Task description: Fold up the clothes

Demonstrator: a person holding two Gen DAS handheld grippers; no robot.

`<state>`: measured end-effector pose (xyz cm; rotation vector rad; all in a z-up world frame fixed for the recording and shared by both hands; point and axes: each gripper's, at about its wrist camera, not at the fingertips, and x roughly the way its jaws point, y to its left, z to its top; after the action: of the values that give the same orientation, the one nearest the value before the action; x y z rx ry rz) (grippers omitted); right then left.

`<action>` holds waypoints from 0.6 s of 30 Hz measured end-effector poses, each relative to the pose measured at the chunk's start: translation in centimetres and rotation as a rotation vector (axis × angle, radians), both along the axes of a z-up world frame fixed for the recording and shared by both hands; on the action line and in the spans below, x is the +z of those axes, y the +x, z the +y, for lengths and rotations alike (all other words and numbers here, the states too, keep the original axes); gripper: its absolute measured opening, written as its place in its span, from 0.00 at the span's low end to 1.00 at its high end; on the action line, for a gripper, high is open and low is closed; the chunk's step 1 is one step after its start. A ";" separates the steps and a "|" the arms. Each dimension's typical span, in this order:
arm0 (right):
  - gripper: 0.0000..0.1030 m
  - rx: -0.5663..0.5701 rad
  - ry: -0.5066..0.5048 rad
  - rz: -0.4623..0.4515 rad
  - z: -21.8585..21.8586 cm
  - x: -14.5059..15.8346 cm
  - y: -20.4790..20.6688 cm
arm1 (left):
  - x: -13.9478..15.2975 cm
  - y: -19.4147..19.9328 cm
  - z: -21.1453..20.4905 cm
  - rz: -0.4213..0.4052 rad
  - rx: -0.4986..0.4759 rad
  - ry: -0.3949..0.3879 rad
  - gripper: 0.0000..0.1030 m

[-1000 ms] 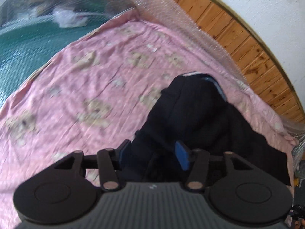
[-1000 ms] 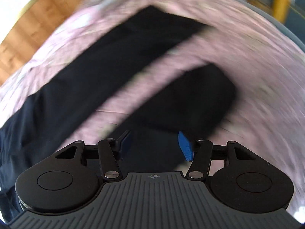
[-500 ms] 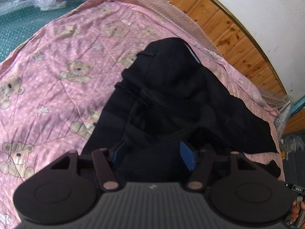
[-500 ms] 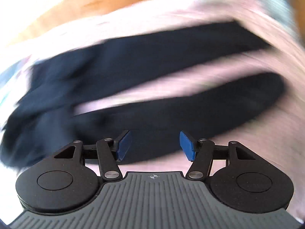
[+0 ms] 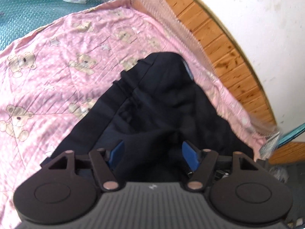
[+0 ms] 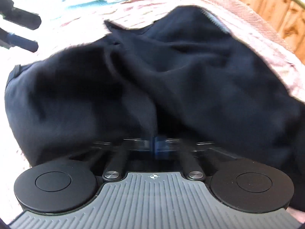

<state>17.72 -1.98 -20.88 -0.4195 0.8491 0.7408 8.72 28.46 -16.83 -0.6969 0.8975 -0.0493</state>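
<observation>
Your dark garment (image 5: 164, 99) lies crumpled on the pink bear-print bedspread (image 5: 57, 72), near the wood-panelled wall (image 5: 225, 43). Your left hand-held gripper (image 5: 152, 152) sits over its near edge, fingers spread, cloth bunched between them. Your right hand-held gripper (image 6: 155, 145) is pinched closed on a fold of the garment (image 6: 152, 80)

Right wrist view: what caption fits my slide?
Right hand-held gripper shut on bunched dark garment atop pink blanket.
</observation>
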 end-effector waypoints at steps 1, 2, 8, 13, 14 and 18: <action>0.00 0.006 0.051 -0.038 -1.1 2.5 -1.2 | 0.6 0.2 -0.1 -0.014 -0.008 0.021 0.69; 0.00 0.015 0.086 -0.079 -2.2 4.8 -2.5 | 1.1 0.4 -0.3 -0.029 -0.017 0.043 0.69; 0.00 0.010 -0.009 -0.157 -8.2 7.3 -5.9 | 3.1 1.4 -6.1 -0.165 -0.417 0.446 0.76; 0.00 0.136 0.003 -0.203 -8.4 7.3 -7.8 | 2.5 2.3 -12.9 -0.281 -0.820 0.678 0.76; 0.00 0.167 0.003 -0.217 -8.2 7.5 -8.2 | 2.3 2.5 -14.3 -0.304 -0.901 0.724 0.76; 0.00 0.212 0.001 -0.226 -8.0 7.6 -8.9 | 0.9 2.8 -19.3 -0.377 -1.193 0.890 0.76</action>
<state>8.85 -9.95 -13.26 -0.5873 0.5977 0.8712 11.50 9.12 -15.94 0.7193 0.7502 -0.7649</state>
